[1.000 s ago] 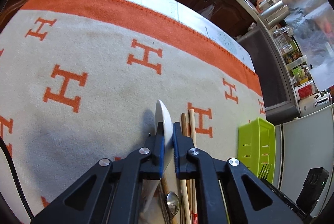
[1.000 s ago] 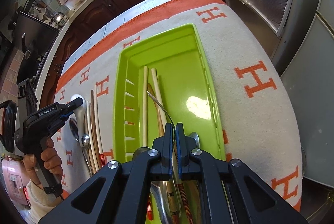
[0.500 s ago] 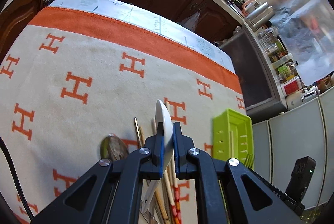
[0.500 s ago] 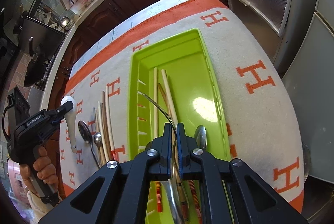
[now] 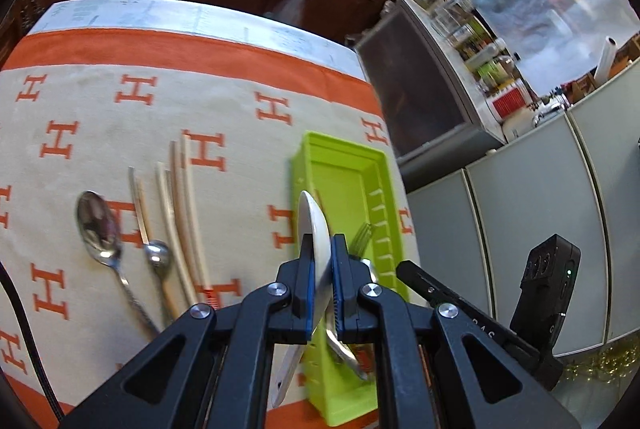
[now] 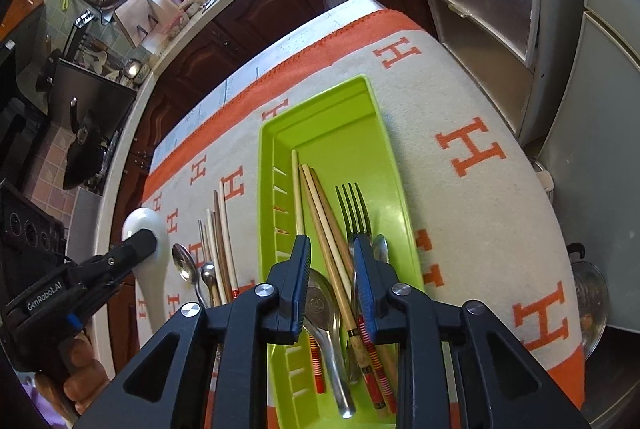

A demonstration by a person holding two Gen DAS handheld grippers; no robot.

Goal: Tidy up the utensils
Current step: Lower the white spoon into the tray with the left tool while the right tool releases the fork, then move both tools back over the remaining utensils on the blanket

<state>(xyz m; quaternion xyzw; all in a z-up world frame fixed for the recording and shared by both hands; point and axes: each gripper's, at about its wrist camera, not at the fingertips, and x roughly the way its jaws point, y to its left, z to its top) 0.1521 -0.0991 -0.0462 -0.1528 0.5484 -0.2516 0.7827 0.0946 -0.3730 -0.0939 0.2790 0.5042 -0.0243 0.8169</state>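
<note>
white spoon [image 5: 316, 229] between left hand-held gripper [image 5: 321, 249] pads

The white spoon's [image 5: 316, 229] handle ran behind the left gripper [image 5: 320, 249] (hidden there) — the tray's [image 6: 404, 197] near end was cropped.

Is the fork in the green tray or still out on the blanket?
In the tray. The fork lies inside the green tray, right of the chopsticks; the right claw above is opening, holding nothing.

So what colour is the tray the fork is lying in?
Lime green tray, clearest in the right wrist view.
</note>
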